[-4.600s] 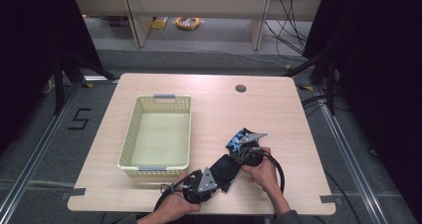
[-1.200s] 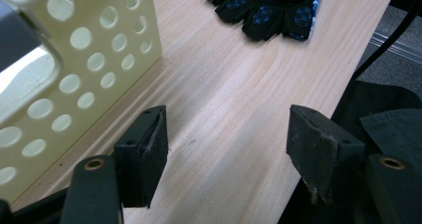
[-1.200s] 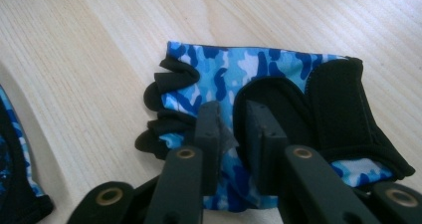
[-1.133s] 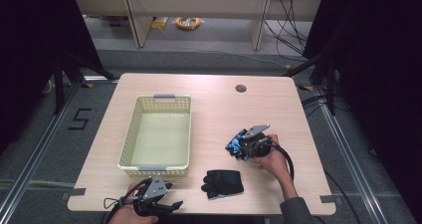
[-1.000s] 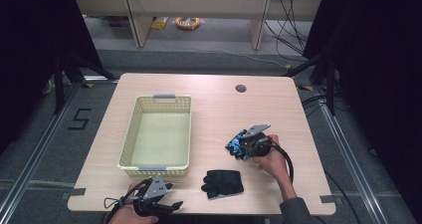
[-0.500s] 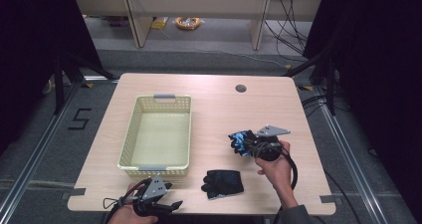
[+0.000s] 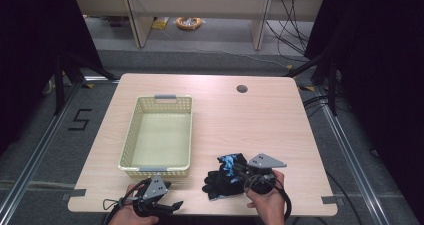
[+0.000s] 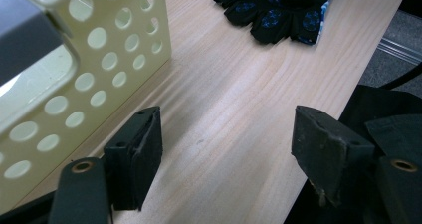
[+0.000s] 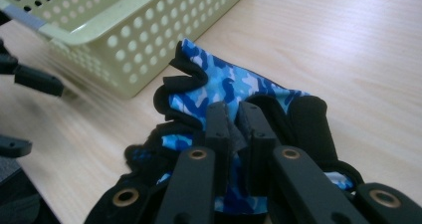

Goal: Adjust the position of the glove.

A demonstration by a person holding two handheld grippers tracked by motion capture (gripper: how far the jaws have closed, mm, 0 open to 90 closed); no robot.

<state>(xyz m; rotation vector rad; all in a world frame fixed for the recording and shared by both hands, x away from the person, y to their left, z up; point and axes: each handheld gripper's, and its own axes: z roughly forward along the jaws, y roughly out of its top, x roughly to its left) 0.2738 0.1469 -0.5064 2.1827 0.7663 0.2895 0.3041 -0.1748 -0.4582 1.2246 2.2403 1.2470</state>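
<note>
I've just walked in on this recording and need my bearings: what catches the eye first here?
The blue camouflage glove, pinched by the right gripper above a black glove at the table's near edge. Next, the empty yellow perforated basket at left of centre. The left gripper hangs open by the basket's near end.

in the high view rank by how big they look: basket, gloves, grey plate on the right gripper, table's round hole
1. basket
2. gloves
3. grey plate on the right gripper
4. round hole

even overhead light, dark surroundings
</note>
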